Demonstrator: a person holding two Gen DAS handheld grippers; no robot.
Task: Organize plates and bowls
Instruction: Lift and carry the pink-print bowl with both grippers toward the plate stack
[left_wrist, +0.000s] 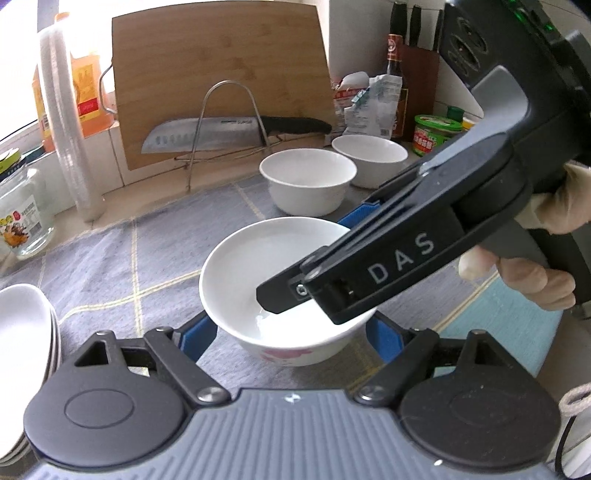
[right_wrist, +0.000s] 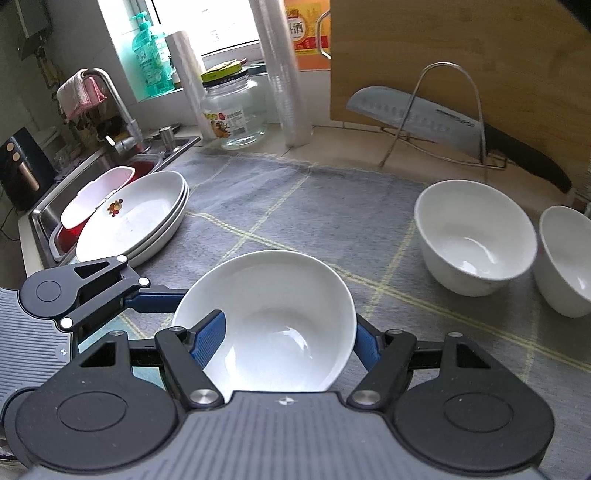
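Clamping the bowl (left_wrist: 258, 258) across its outer wall with jaws of the left gripper (left_wrist: 288, 325); pinching its rim with jaws of the right gripper (right_wrist: 288, 339). Held over the desk (right_wrist: 295, 206), probably bound for the two empty bowls (right_wrist: 476, 236) ahead, rightward, nearer the right hand.

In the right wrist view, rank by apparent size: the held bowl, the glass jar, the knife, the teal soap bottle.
1. held bowl, though nearest the camera
2. knife
3. glass jar
4. teal soap bottle
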